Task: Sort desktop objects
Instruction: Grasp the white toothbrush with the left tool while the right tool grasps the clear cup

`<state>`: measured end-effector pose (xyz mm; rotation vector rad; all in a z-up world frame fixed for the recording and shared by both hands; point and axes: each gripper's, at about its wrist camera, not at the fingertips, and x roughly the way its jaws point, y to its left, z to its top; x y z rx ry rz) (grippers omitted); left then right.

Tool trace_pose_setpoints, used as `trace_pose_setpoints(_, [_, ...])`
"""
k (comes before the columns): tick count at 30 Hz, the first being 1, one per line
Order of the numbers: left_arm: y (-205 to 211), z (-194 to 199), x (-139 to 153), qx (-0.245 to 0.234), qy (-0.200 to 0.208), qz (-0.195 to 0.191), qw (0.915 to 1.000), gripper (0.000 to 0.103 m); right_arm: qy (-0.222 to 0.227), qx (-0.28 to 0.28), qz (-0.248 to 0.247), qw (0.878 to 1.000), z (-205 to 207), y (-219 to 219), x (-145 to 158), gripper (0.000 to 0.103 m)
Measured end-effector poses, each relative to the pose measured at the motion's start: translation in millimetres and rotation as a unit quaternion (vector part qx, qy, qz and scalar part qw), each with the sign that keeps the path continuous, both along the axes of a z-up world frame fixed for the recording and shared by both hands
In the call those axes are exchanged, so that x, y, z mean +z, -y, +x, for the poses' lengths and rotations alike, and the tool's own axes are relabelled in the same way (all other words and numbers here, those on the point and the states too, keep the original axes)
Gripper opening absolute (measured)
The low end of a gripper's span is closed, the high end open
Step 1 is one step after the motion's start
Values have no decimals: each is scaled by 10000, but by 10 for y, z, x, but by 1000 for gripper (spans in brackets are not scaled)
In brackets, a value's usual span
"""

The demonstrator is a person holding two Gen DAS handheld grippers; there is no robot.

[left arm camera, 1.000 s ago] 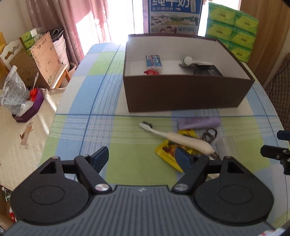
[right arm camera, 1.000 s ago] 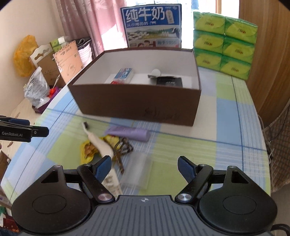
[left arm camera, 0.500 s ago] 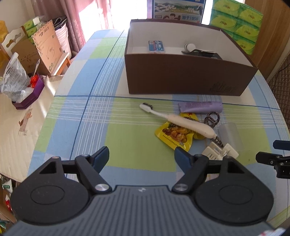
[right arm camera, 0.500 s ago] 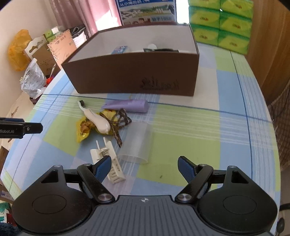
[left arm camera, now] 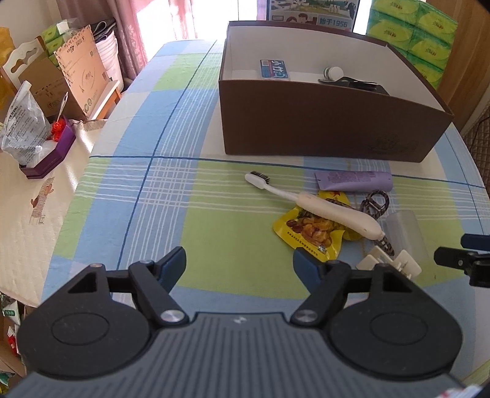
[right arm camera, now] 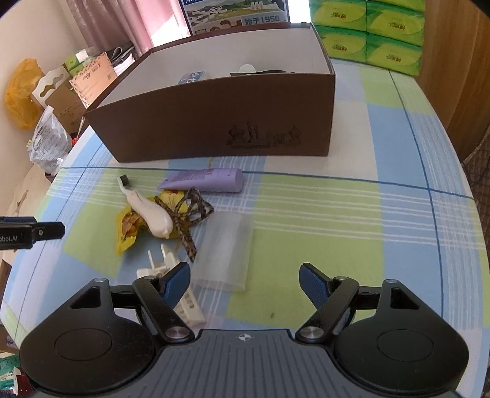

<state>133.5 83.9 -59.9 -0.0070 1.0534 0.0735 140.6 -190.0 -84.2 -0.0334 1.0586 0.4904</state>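
A brown box (left arm camera: 321, 134) stands at the back of the checked table; it also shows in the right wrist view (right arm camera: 214, 122). In front lie a white toothbrush (left arm camera: 324, 208), a yellow snack packet (left arm camera: 309, 231), a purple tube (left arm camera: 355, 180), a patterned cord (right arm camera: 186, 220), a clear plastic sleeve (right arm camera: 226, 254) and a white plastic clip (right arm camera: 171, 275). My left gripper (left arm camera: 239, 264) is open and empty, above the table left of the pile. My right gripper (right arm camera: 245, 280) is open and empty, just short of the sleeve and clip.
Inside the box lie a blue toothpaste carton (left arm camera: 274, 69) and dark items (left arm camera: 352, 82). Green tissue packs (right arm camera: 376, 33) and a milk carton box (right arm camera: 235, 15) stand behind. Cardboard and bags (left arm camera: 46, 91) sit off the table's left edge.
Both grippers have pulled back and risen from the box, so the pile of loose items now shows fully. Both stayed open.
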Motion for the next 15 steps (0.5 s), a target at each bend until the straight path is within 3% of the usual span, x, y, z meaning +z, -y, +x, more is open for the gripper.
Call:
trace_pose_setpoints(9, [-6, 105, -108, 0, -106, -107, 9999, 72, -105, 162, -59, 9998, 163, -207, -158, 58])
trace_pose_setpoints(15, [57, 259, -150, -48, -115, -319, 9994, 72, -193, 230, -113, 9995, 252, -317, -305, 53])
